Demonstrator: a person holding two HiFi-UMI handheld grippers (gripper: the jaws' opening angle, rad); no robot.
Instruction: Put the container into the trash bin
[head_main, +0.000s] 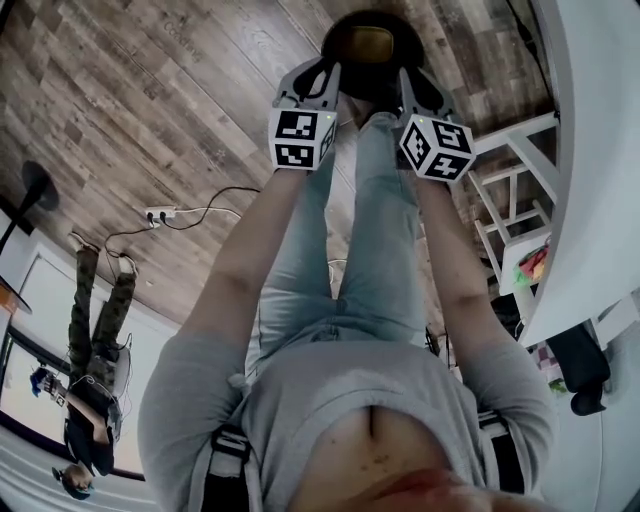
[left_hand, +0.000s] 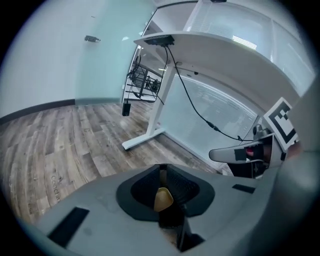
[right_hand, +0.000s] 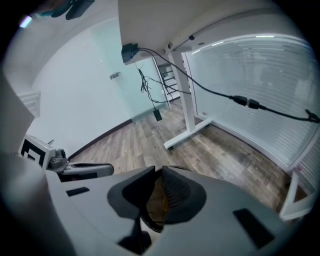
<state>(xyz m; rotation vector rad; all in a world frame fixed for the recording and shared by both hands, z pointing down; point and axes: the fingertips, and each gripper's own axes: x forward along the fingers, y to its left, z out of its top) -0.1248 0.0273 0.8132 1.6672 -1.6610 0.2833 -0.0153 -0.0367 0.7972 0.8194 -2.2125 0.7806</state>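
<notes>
- Hovering over the black bin, left gripper and right gripper hold nothing.
- Both jaws are closing, gaps narrow.
- Tan container lies inside the bin.

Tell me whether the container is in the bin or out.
In, it seems: the head view shows the tan container lying inside the rim of the black bin.

Bare floor spreads beside the left gripper; a white desk hems the right gripper, both jaws closing empty above the trash bin
</notes>
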